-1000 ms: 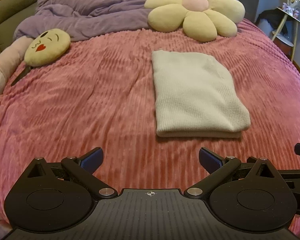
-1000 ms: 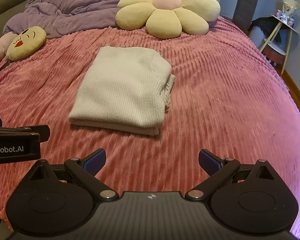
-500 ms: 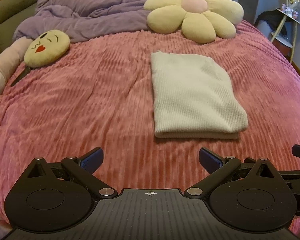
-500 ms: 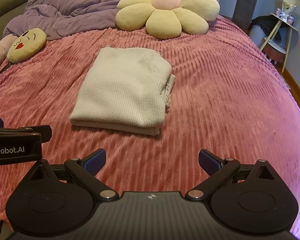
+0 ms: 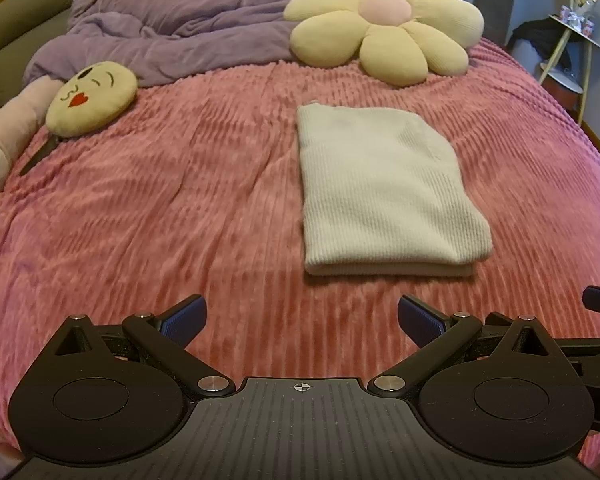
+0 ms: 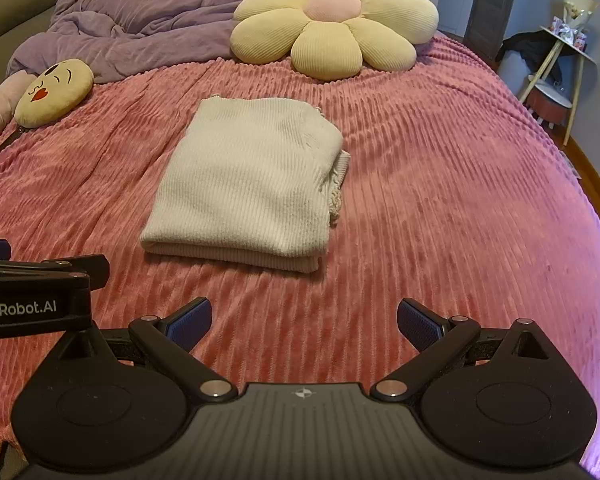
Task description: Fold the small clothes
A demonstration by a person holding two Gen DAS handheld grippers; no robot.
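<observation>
Almost nothing has moved since a second ago: both grippers hang low over the near edge of the bed as before, and the cream sweater (image 5: 384,188) has only drifted a touch lower in the left wrist view.

At the far left lies one pale pink plush (image 5: 8,132), with one yellow kiss-face pillow (image 5: 92,98) resting against its far end. Behind these, one purple duvet (image 5: 172,28) is bunched across the far side of the bed. One pink ribbed blanket (image 5: 180,200) covers the whole mattress.

The left gripper (image 5: 300,314) has its two blue-padded fingers spread wide and holds nothing; only blanket shows between them. Its body also pokes into the left edge of the right wrist view.

Just one sweater is on the bed. It lies folded into a neat rectangle of stacked layers, flat on the blanket in the middle, a little beyond both grippers and touching neither. Its folded edge faces the near side.

Beyond it, one yellow flower cushion (image 5: 384,28) with a pink centre sits at the far side, overlapping the duvet.

The right gripper (image 6: 304,320) is likewise wide open and empty.

At the far right, off the bed, stands one small side table (image 6: 560,68).
</observation>
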